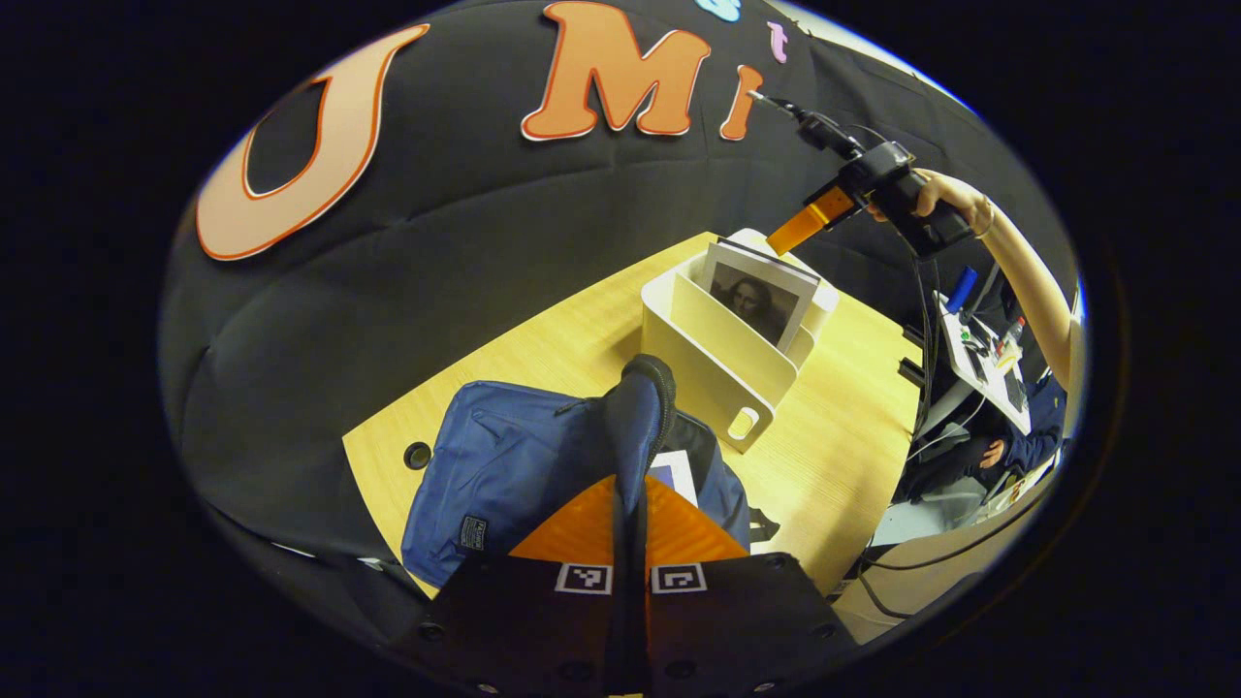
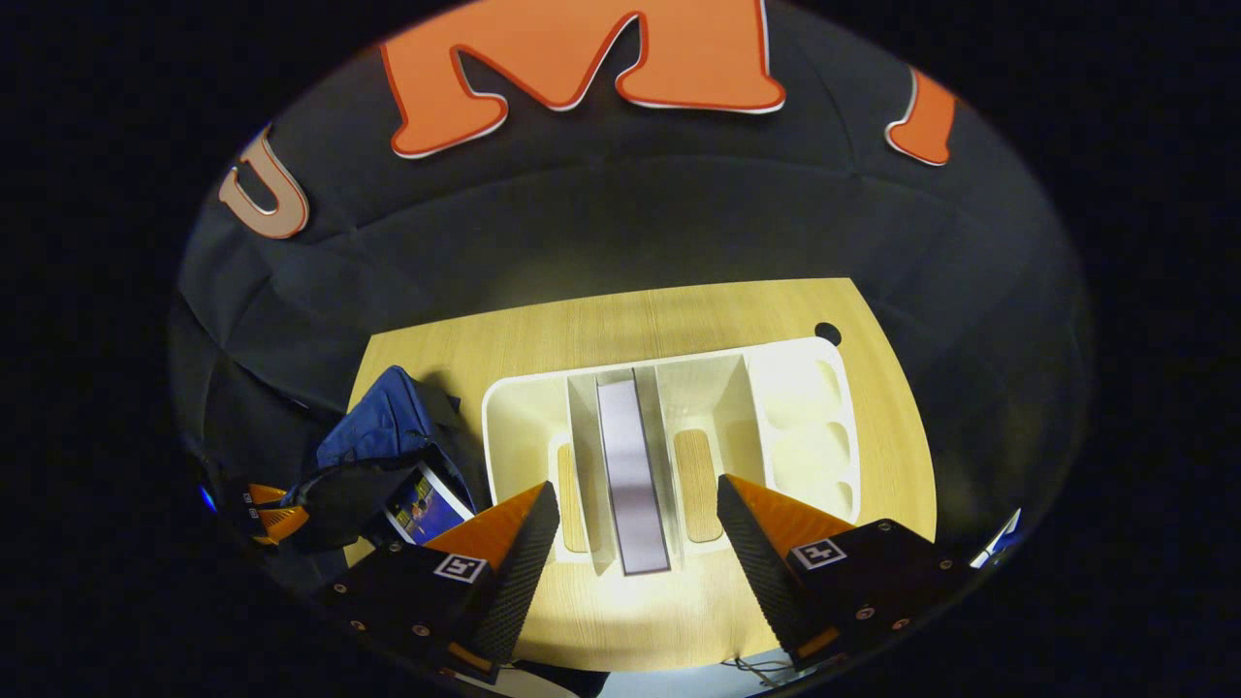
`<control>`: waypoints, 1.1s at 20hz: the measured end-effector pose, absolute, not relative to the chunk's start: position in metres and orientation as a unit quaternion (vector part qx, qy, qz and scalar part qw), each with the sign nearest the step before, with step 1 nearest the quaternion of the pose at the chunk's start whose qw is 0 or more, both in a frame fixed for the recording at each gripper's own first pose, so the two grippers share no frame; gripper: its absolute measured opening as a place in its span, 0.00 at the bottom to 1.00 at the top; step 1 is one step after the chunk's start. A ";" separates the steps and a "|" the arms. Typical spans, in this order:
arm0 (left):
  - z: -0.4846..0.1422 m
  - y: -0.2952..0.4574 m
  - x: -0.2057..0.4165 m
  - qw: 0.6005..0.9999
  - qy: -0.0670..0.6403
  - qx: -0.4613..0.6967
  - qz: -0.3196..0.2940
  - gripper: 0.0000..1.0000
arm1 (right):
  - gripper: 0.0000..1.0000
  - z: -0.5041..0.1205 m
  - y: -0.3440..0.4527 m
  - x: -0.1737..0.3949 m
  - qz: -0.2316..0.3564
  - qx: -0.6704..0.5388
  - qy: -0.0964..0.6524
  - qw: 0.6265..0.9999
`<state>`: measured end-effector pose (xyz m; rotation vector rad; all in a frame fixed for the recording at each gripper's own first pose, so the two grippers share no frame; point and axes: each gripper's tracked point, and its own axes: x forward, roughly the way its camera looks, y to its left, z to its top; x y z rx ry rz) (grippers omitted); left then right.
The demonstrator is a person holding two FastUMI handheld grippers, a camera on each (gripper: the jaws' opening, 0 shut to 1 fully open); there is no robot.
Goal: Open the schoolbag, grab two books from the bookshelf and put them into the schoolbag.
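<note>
Tabletop [image 2: 620, 330] of light wood carries the whole setup, with the blue schoolbag [image 1: 504, 465] lying toward one end and the white bookshelf [image 2: 669, 436] standing just beside it. Schoolbag mouth is held apart: the left gripper [image 1: 630, 528] has both orange fingers pressed tight on the bag's padded handle strap [image 1: 642, 407], which rises upright between them. Inside the opening, one book [image 2: 424, 506] with a colourful cover already lies in the bag. Bookshelf is a divided organiser with upright partitions and a row of round-edged compartments at one end; slots in its base show the wood beneath. A second book [image 2: 630, 475] stands upright on edge in the middle compartment, its portrait cover visible in the left gripper view. Right gripper [image 2: 635, 528] hangs above the bookshelf, fingers spread wide to either side of the standing book and apart from it. A hand [image 1: 936, 194] holds that gripper from behind.
</note>
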<state>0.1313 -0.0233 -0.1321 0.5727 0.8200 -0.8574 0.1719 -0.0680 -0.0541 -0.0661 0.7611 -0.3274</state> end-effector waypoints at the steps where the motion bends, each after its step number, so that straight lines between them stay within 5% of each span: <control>1: -0.131 -0.022 0.132 0.792 0.383 0.262 -0.396 0.01 | 0.98 -0.060 -0.073 0.180 -0.160 -0.036 0.378 0.911; 8: -0.136 -0.017 0.137 0.794 0.393 0.258 -0.386 0.01 | 0.98 -0.111 -0.092 0.194 -0.171 -0.057 0.445 0.877; 10: -0.136 -0.017 0.137 0.793 0.394 0.259 -0.386 0.01 | 0.91 -0.118 -0.089 0.197 -0.167 -0.054 0.449 0.876; 11: -0.136 -0.017 0.137 0.793 0.393 0.261 -0.385 0.01 | 0.83 -0.121 -0.088 0.197 -0.166 -0.057 0.453 0.874; 14: -0.136 -0.017 0.139 0.792 0.393 0.265 -0.384 0.01 | 0.36 -0.125 -0.085 0.195 -0.162 -0.059 0.459 0.872; 22: -0.136 -0.019 0.139 0.795 0.390 0.260 -0.385 0.01 | 0.36 -0.086 -0.071 0.178 -0.170 -0.027 0.412 0.895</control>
